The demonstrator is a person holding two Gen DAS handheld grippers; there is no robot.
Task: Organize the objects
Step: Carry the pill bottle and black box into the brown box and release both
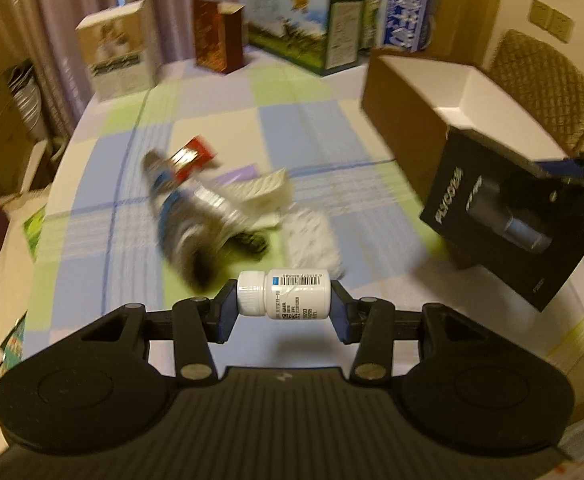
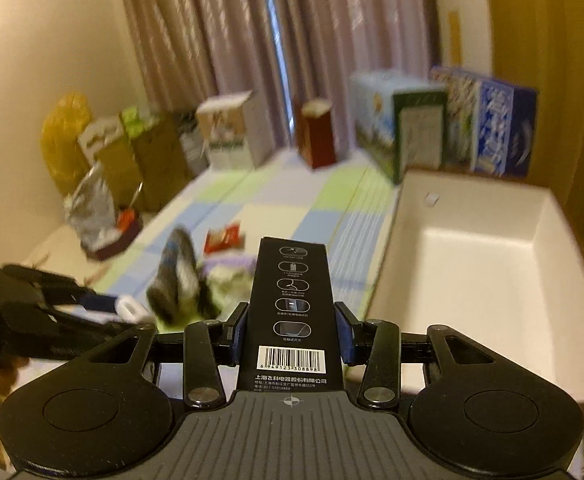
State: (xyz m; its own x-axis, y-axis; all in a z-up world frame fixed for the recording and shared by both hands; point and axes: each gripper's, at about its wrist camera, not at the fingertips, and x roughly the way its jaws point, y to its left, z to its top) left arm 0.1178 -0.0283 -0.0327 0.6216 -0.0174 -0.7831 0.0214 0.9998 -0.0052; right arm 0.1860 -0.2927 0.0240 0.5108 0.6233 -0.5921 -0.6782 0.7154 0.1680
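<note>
My left gripper is shut on a small white pill bottle, held sideways by cap and base above the checked tablecloth. My right gripper is shut on a tall black box with icons and a barcode, just left of an open cardboard box with a white inside. In the left wrist view the same black box hangs at the right, in front of the cardboard box. A blurred heap of packets and a bottle lies mid-table. In the right wrist view the left gripper shows at the left.
Upright cartons line the far edge of the table, by the curtains. A wicker chair stands behind the cardboard box. Bags and boxes crowd the floor at the left. The heap lies ahead of the black box.
</note>
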